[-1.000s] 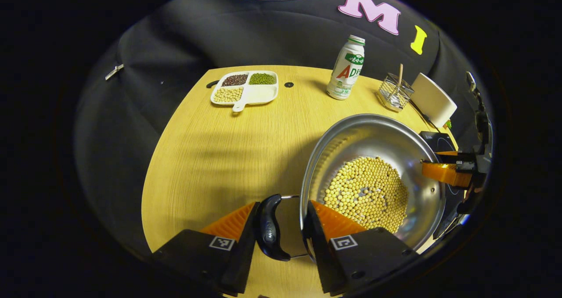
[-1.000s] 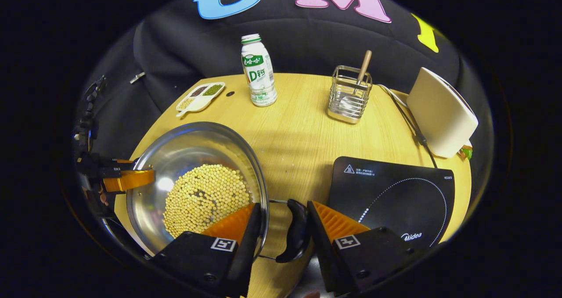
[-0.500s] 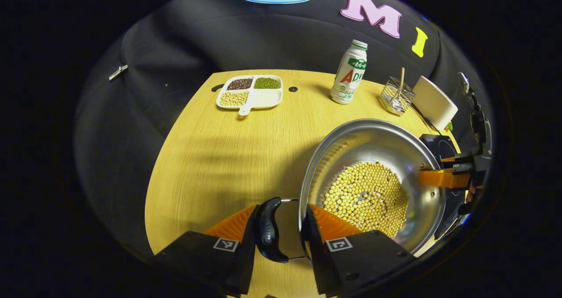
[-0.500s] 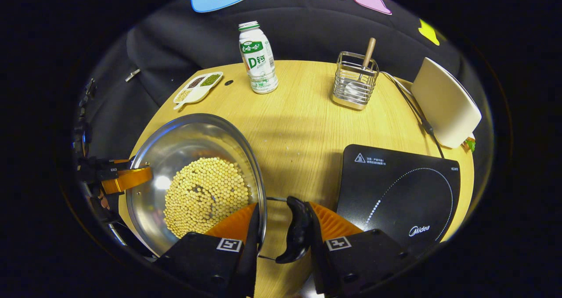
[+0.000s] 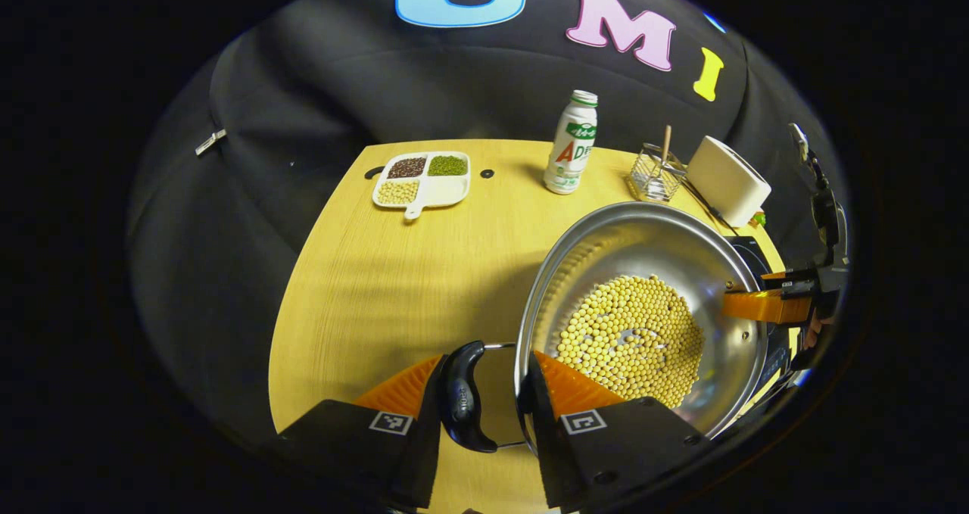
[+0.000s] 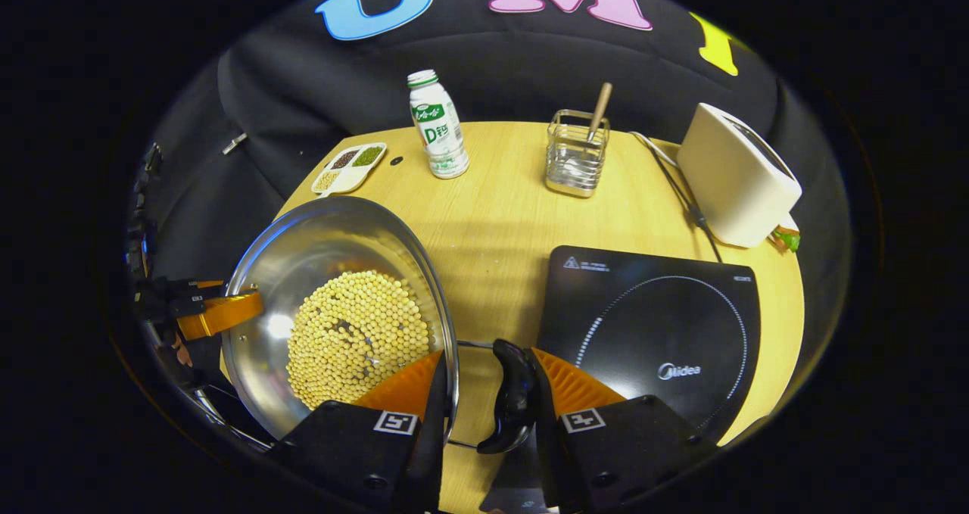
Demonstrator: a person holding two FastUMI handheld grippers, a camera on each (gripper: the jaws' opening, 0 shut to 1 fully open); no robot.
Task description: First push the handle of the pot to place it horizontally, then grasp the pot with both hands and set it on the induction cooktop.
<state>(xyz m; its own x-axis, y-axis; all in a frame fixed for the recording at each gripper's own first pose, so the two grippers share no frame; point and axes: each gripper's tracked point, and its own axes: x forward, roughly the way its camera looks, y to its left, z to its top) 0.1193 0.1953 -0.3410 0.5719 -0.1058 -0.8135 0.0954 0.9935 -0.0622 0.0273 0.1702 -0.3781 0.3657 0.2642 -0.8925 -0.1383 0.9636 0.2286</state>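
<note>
Pot: steel, stiff, slick-walled; probably heavy. It hangs just left of the induction cooktop, seemingly off the table.
Hold: two black side handles, left and right.
Left gripper: narrowed, one finger on the handle, the other inside the rim.
Right gripper: likewise.
Contents: loose yellow beans, likely to roll if tipped.
Beyond the cooktop: divided dish with dark, green and pale grains; wire holder with a wooden-handled utensil.

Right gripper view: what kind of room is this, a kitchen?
Probably a mock kitchen set up in a booth. On the wooden table sit an induction cooktop, a toaster and a steel pot of beans, with black cloth behind instead of real walls.
</note>
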